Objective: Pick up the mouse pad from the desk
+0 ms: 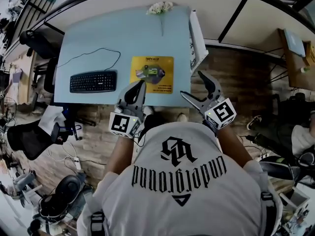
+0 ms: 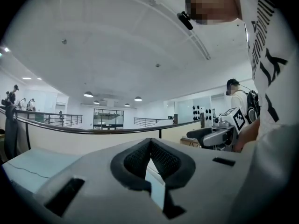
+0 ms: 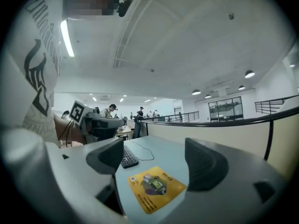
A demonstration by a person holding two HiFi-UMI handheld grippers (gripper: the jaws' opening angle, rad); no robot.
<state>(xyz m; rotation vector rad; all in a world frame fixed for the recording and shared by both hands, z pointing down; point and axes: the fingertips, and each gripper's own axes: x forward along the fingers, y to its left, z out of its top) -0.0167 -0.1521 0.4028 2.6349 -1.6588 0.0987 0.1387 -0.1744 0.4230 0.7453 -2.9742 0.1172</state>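
Observation:
The yellow mouse pad [image 1: 152, 74] with a printed picture lies flat on the light blue desk [image 1: 98, 38], near its front edge. The right gripper view shows the mouse pad [image 3: 156, 188] low between the jaws, some way ahead. My left gripper [image 1: 139, 86] is held above the desk's front edge just left of the pad, its pads [image 2: 161, 160] touching at the tips with nothing between them. My right gripper [image 1: 193, 85] hovers off the desk's front right corner, jaws wide apart and empty. Neither gripper touches the pad.
A black keyboard [image 1: 93, 81] with a thin cable lies left of the pad. White flowers [image 1: 160, 7] rest at the desk's far edge. A white panel [image 1: 198, 38] stands along the right edge. Black office chairs [image 1: 29, 136] stand on the floor to the left.

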